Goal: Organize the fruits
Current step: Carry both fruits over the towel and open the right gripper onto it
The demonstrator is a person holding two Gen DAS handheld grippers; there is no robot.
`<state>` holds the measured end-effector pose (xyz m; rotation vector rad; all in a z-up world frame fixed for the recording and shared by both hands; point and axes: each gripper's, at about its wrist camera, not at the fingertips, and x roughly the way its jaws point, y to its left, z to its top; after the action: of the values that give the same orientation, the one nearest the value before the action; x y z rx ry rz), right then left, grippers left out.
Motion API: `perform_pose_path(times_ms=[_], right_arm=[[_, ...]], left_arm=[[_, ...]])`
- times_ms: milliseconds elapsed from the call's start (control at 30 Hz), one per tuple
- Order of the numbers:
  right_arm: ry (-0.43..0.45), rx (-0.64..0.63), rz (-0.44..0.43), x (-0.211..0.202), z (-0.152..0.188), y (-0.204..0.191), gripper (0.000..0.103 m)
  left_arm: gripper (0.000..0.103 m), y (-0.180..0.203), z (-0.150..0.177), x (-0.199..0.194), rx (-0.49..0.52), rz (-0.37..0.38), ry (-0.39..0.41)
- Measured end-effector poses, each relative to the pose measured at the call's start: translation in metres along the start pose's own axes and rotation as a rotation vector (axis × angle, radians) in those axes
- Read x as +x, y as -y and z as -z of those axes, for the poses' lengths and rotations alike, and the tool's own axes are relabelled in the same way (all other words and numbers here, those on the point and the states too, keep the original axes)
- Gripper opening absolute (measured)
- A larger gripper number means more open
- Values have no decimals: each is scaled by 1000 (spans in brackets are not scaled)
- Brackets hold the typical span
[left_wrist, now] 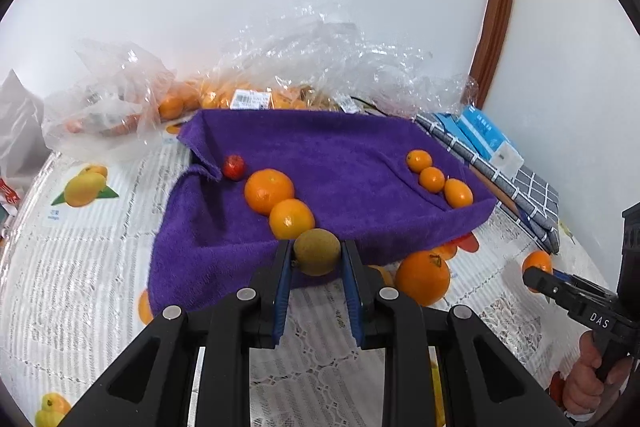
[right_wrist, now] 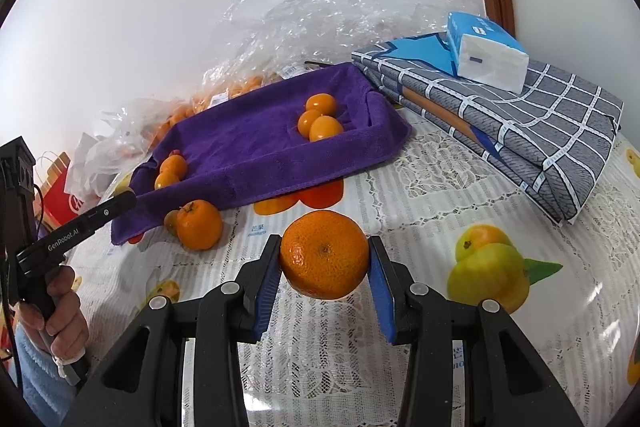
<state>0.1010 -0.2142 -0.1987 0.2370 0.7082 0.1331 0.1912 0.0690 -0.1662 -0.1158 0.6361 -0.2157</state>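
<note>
A tray lined with a purple towel [left_wrist: 344, 151] holds two oranges [left_wrist: 269, 191], a small red fruit [left_wrist: 233, 167] and three kumquats [left_wrist: 432, 179]. My left gripper [left_wrist: 317, 254] is shut on a brownish-green round fruit [left_wrist: 317, 251] at the tray's near edge. My right gripper [right_wrist: 324, 259] is shut on a large orange [right_wrist: 324, 254], held above the tablecloth in front of the tray [right_wrist: 280, 151]. Another orange [left_wrist: 422, 277] lies on the cloth beside the tray; it also shows in the right wrist view [right_wrist: 199, 224].
Clear plastic bags with more oranges [left_wrist: 256, 83] lie behind the tray. Folded grey checked cloth [right_wrist: 520, 131] with a blue tissue pack [right_wrist: 486, 53] lies right of the tray. A white wall stands behind. The table has a lace, fruit-printed cover [right_wrist: 440, 187].
</note>
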Motion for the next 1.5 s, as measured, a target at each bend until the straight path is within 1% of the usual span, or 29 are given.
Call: perform_pose_path(times_ms=[200, 333, 467, 533, 600, 767, 867, 1033, 1100, 1200, 1400, 1500], right_arm=[[12, 12, 9, -3, 1, 2, 42], [15, 40, 25, -4, 0, 7, 42], [19, 37, 34, -6, -1, 7, 42], [28, 41, 20, -11, -1, 6, 42], [51, 50, 5, -22, -3, 5, 42], [114, 32, 8, -49, -14, -4, 42], [134, 21, -5, -56, -24, -10, 42], [133, -3, -2, -52, -32, -20, 42], [124, -15, -5, -49, -31, -24, 42], [123, -44, 13, -45, -27, -28, 42], [113, -73, 21, -33, -30, -31, 42], [110, -79, 28, -26, -35, -29, 42]], left_arm=[[23, -7, -4, -8, -29, 10, 29], [23, -15, -6, -7, -65, 18, 21], [23, -21, -9, -10, -80, 13, 38], [23, -24, -10, -13, -96, 25, 47], [23, -26, -11, -14, -102, 33, 51], [23, -27, -11, -16, -113, 47, 54], [23, -27, -10, -17, -112, 37, 54], [23, -30, -12, -24, -121, 35, 80], [23, -32, -12, -23, -133, 41, 75], [23, -34, -12, -22, -146, 50, 68], [23, -33, -12, -23, -139, 44, 77], [23, -31, -12, -27, -128, 29, 90]])
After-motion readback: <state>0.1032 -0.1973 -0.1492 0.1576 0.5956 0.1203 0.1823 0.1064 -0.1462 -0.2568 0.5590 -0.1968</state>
